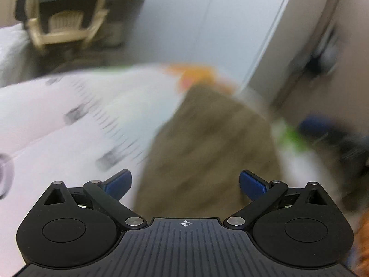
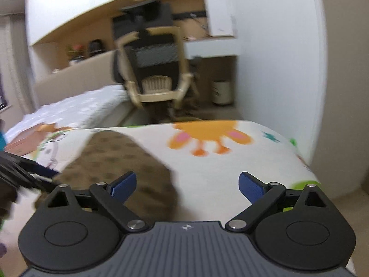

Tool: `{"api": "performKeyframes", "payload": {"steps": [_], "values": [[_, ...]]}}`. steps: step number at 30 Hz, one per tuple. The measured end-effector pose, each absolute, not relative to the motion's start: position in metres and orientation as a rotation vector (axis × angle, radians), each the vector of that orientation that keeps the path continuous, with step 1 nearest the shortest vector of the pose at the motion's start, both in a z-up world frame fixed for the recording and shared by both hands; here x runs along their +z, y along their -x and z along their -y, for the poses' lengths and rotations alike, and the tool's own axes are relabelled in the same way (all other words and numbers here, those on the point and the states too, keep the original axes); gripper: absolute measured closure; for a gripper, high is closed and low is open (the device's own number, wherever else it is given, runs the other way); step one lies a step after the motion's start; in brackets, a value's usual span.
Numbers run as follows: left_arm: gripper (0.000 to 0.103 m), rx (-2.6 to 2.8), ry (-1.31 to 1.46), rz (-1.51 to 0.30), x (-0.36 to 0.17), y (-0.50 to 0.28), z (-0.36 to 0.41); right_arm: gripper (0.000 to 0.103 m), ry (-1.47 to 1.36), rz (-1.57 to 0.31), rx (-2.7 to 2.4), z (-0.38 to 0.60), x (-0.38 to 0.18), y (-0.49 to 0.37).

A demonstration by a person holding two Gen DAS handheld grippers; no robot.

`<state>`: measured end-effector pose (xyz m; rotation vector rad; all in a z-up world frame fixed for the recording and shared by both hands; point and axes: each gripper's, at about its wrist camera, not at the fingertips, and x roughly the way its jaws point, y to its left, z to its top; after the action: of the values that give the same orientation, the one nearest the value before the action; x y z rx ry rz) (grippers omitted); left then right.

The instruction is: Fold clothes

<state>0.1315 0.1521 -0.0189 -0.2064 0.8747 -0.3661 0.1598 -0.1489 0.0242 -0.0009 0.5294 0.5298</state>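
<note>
A brown patterned garment lies on a white sheet with cartoon prints. The left wrist view is motion-blurred. My left gripper is open just above the near end of the garment, with nothing between its blue pads. In the right wrist view the same brown garment stretches away on the left of the printed sheet. My right gripper is open over the garment's right edge and holds nothing. The other gripper's dark fingers show at the left edge, at the garment's near left end.
A beige desk chair stands beyond the bed, with a desk and wooden shelves behind. A white wall runs along the right. A small bin sits under the desk. A cardboard box lies at the left.
</note>
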Motion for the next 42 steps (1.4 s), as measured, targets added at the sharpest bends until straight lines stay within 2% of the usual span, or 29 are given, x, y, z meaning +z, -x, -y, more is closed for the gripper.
{"api": "performKeyframes", "payload": {"steps": [4,9,12,15,17,20,22,28,33,39,42], "values": [[0.001,-0.293,0.127,-0.998,-0.041,-0.119,-0.169,0.005,0.044,-0.665,0.699,0.113,0.006,-0.142],[0.001,-0.385,0.268,-0.850,-0.012,-0.108,-0.192,0.005,-0.062,-0.816,0.793,0.123,-0.006,-0.134],[0.001,-0.423,0.336,-0.754,0.001,-0.128,-0.184,0.002,-0.232,-0.809,0.716,0.151,0.007,-0.150],[0.001,-0.398,0.306,-0.756,-0.006,-0.157,-0.153,0.000,-0.346,-0.753,0.632,0.166,0.020,-0.166],[0.001,-0.371,0.249,-0.803,-0.020,-0.167,-0.130,0.000,-0.302,-0.692,0.593,0.159,0.026,-0.175],[0.001,-0.363,0.232,-0.849,-0.037,-0.167,-0.115,0.000,-0.024,-0.643,0.456,0.128,0.017,-0.199],[0.001,-0.358,0.237,-0.852,-0.039,-0.166,-0.117,0.000,0.062,-0.656,0.436,0.118,0.001,-0.216],[0.000,-0.346,0.232,-0.861,-0.040,-0.168,-0.123,0.000,0.018,-0.661,0.438,0.109,-0.010,-0.223],[0.000,-0.359,0.234,-0.871,-0.045,-0.170,-0.124,0.000,-0.174,-0.803,0.460,0.126,-0.014,-0.223],[0.000,-0.362,0.227,-0.878,-0.045,-0.169,-0.121,0.000,-0.165,-0.744,0.538,0.130,0.006,-0.198],[0.000,-0.364,0.220,-0.887,-0.042,-0.168,-0.122,0.000,0.006,-0.735,0.478,0.120,-0.002,-0.185]]}}
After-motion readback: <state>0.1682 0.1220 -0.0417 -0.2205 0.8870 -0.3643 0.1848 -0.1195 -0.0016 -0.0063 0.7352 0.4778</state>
